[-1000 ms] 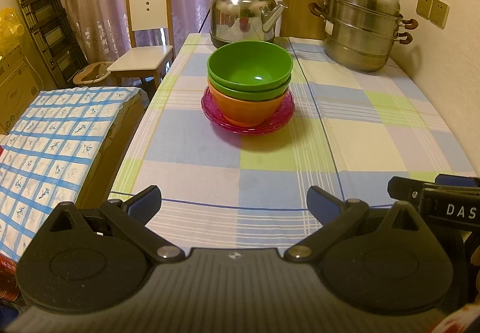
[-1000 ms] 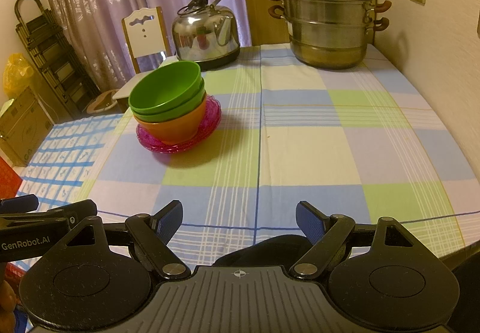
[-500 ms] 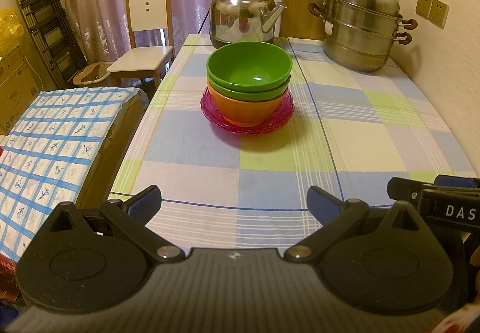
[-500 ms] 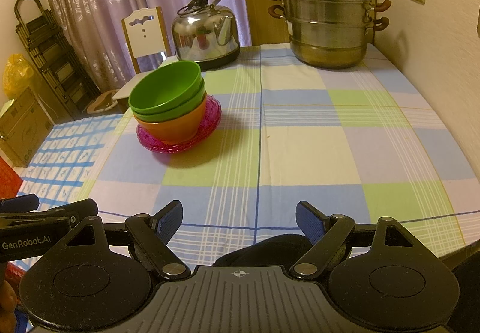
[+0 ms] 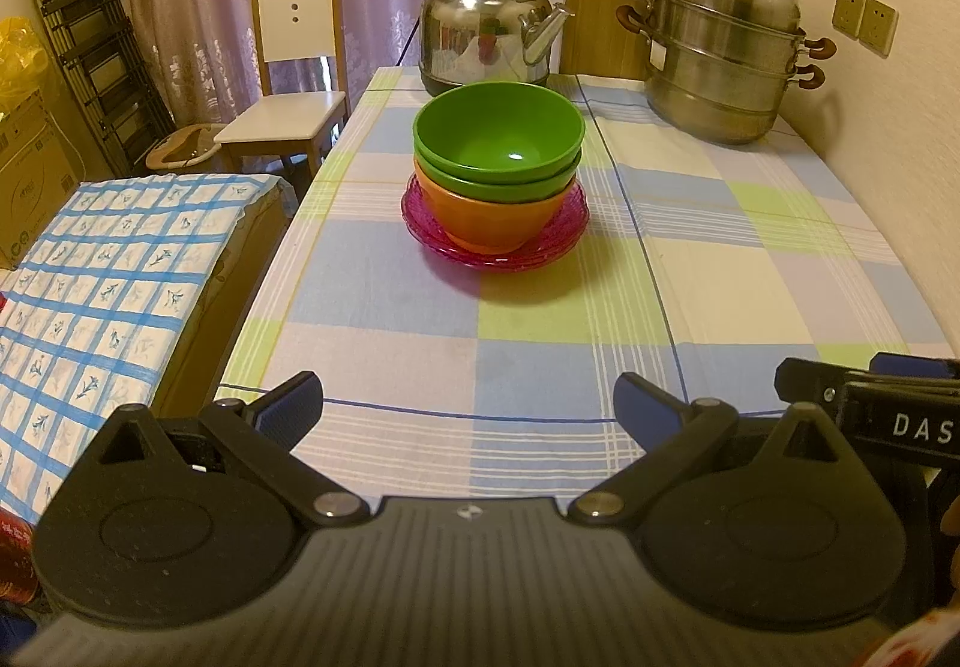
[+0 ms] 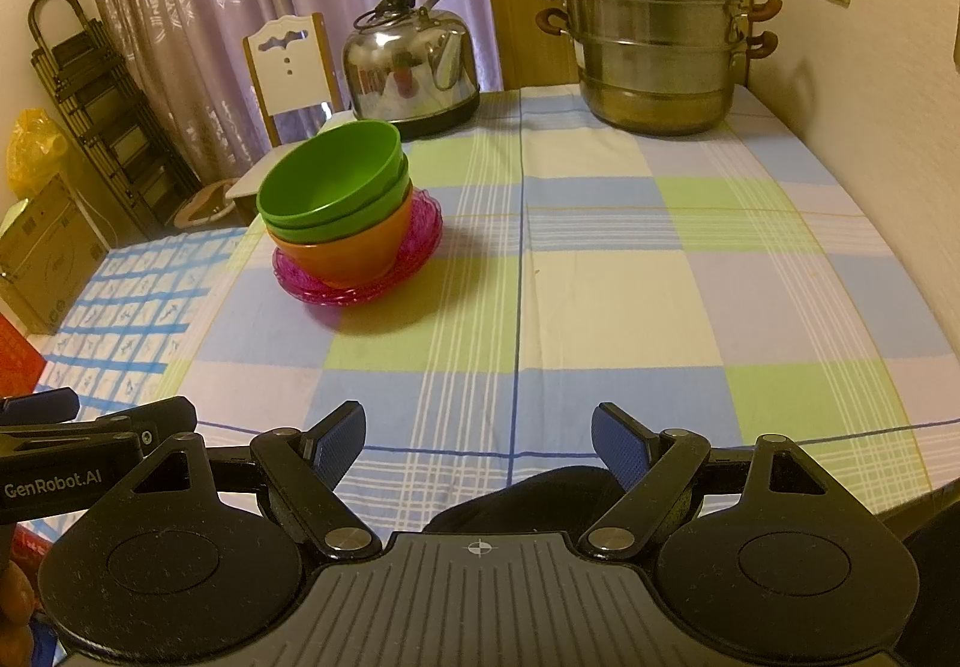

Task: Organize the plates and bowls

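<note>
Almost nothing has changed over the last second: both of your claws sit where they were, low at the near edge of the tabletop (image 5: 540, 307), and the stack has not shifted. Your left claw (image 5: 468, 406) is spread wide and holds nothing; your right claw (image 6: 477, 436) is likewise spread wide and holds nothing. Neither touches any dish, and both are well apart from the stack.

The stack stands toward the far left part of the tabletop. Two green bowls (image 5: 498, 141) are nested one in the other, sitting in an orange bowl (image 5: 492, 220), which rests on the pink plates (image 5: 498, 259). From the right wrist view the bowls lean a little to the left, so they are not seated squarely. Behind them, near the far edge, stand a kettle (image 5: 489, 36) and a steamer pot (image 5: 726, 54), both apart from the stack.

With no motion to see, you are either paused before starting or just finished. Judging from how neatly the dishes are gathered, plates under bowls, the task looks done or nearly so. If you still mean to tidy, the tilt of the bowls is the one thing worth squaring, and a nudge there could slide the top bowl off.
</note>
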`<state>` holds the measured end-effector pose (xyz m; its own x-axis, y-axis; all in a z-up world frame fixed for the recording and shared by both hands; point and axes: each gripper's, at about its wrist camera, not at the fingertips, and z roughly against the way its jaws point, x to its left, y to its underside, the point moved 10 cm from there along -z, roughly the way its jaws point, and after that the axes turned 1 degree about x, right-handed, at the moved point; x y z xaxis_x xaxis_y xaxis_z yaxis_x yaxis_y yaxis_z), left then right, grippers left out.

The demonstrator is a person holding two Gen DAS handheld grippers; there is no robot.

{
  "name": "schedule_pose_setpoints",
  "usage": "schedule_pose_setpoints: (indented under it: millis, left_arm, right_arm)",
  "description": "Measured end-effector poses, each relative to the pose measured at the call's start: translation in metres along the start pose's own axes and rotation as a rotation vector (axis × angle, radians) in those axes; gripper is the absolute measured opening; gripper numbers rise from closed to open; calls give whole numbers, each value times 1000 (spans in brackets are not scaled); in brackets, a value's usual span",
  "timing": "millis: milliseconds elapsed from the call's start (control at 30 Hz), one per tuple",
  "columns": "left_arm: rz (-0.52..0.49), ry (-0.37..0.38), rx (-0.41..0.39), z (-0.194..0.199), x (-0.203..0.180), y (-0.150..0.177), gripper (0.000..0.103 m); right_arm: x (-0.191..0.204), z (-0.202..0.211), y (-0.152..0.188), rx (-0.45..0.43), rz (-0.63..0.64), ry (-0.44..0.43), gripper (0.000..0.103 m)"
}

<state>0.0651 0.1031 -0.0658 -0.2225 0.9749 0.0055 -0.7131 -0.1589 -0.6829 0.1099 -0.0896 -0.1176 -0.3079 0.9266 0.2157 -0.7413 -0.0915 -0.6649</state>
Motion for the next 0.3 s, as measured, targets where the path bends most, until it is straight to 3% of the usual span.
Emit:
schedule_pose_setpoints:
  millis: [300]
  left_arm:
    - [24,19,-10,-2,2,0,103]
  right_arm:
    - [0,0,1,0,-2,-1,82]
